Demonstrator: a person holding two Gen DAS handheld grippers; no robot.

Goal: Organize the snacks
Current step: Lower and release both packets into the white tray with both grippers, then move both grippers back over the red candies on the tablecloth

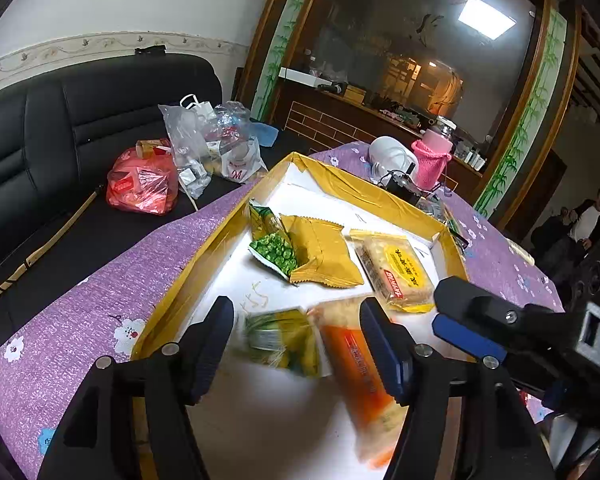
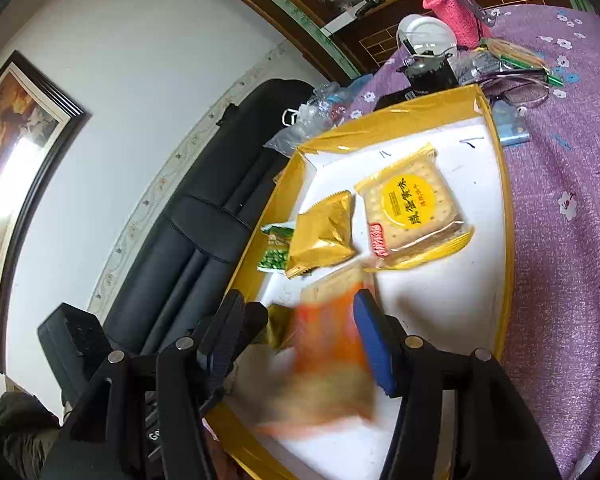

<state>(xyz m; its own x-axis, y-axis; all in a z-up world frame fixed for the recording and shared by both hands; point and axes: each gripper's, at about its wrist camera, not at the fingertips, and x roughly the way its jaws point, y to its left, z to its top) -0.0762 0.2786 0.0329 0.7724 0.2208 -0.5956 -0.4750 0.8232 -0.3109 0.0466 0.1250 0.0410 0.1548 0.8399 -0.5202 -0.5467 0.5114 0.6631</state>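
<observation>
Two claws over the tray (image 1: pixel 384 196), left (image 1: pixel 296 344) gaping, right (image 2: pixel 296 340) half-spread; blurry orange pack (image 2: pixel 332 364) between them, grip unclear. Could easily land crooked on the green pack (image 1: pixel 280 340).

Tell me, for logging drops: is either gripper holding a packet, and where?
Nothing held: the blurred orange packet sits loose between open fingers of the left gripper.
</observation>
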